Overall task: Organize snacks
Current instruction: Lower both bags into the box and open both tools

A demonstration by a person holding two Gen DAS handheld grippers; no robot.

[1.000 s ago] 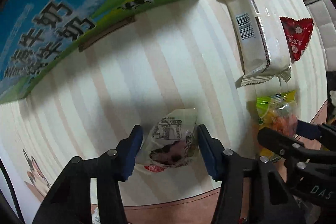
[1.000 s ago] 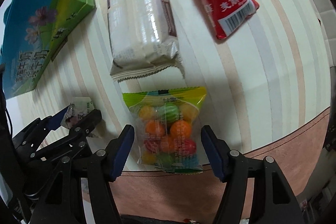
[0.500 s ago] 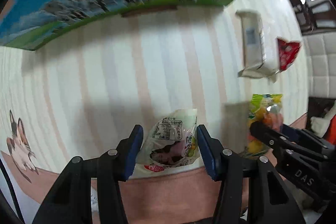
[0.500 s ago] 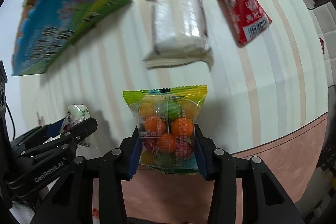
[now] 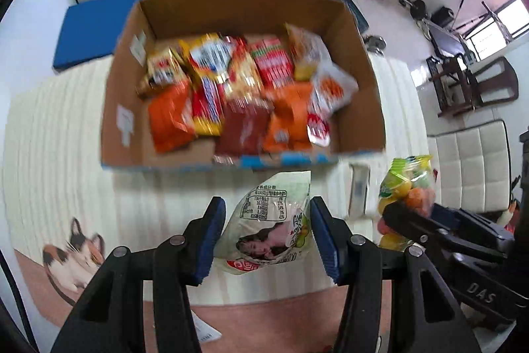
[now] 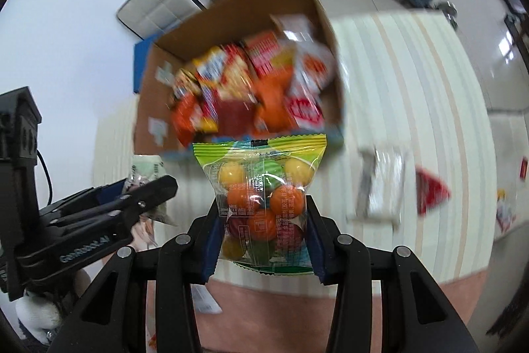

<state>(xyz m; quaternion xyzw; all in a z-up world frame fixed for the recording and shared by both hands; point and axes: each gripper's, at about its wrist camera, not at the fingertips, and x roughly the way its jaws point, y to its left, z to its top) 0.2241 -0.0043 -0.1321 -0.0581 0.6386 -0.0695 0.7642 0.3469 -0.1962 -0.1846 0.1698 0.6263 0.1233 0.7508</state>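
Two grippers each clamp a snack packet above the striped cloth (image 5: pixel 59 154). In the left wrist view the left gripper (image 5: pixel 267 234) stands at lower centre, its blue pads pressed on the sides of a white pouch (image 5: pixel 274 227) that sticks up between them and tilts a little to the right. In the right wrist view the right gripper (image 6: pixel 263 237) sits at lower centre, closed on the lower half of a clear candy bag (image 6: pixel 261 197) with a green top seam; its jaws have just been closing, and the bag is between them. The bag's top edge overlaps the near wall of the box (image 5: pixel 370 108) in that view. The box fills the upper middle of both views, open-topped and blurred, packed with red, orange and yellow packets (image 5: pixel 241 95) from wall to wall. Its near rim, edged in blue, lies just above the pouch in the left view. Bare cloth stretches wide to the left of the box there, down to a cat print (image 5: pixel 72 257) at lower left. To the right of the box in the right view lie a pale wrapped bar (image 6: pixel 380 187) and a red packet (image 6: pixel 429 191), both blurred, with open cloth beyond them to the cloth's far right edge. The brown border of the cloth runs along the bottom under both grippers.
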